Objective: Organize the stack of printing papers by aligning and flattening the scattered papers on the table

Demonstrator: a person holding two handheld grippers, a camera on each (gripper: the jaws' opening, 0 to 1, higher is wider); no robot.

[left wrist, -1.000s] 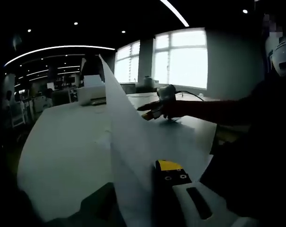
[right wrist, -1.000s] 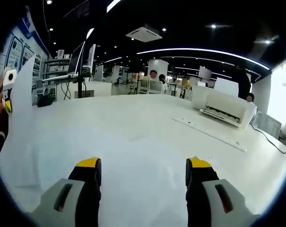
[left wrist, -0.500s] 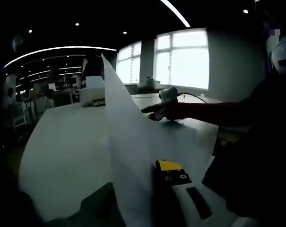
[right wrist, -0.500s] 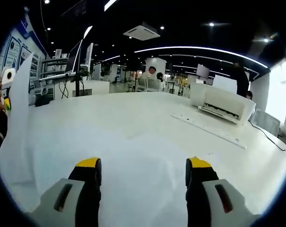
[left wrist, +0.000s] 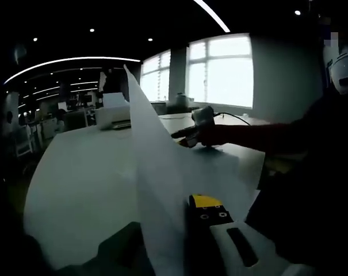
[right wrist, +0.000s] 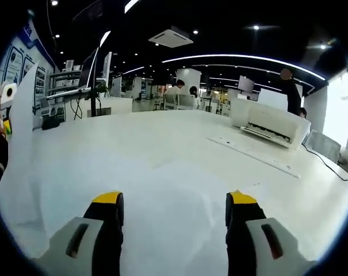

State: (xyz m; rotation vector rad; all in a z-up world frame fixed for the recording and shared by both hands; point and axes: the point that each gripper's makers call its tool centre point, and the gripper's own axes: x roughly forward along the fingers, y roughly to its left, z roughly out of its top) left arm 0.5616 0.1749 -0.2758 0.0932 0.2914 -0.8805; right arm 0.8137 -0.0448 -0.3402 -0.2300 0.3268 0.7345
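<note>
Between the left tool's (left wrist: 179, 215) jaws, one white sheet of paper (left wrist: 156, 172) stands up off the white desk (left wrist: 81, 178), clamped, hiding one jaw. Across the sheet, the right tool (right wrist: 174, 210) hovers released above flat paper; its sheet count is unclear.

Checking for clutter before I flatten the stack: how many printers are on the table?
1: a white printer at the table's far right in the right gripper view, also seen beyond the raised paper. More may be hidden.
</note>
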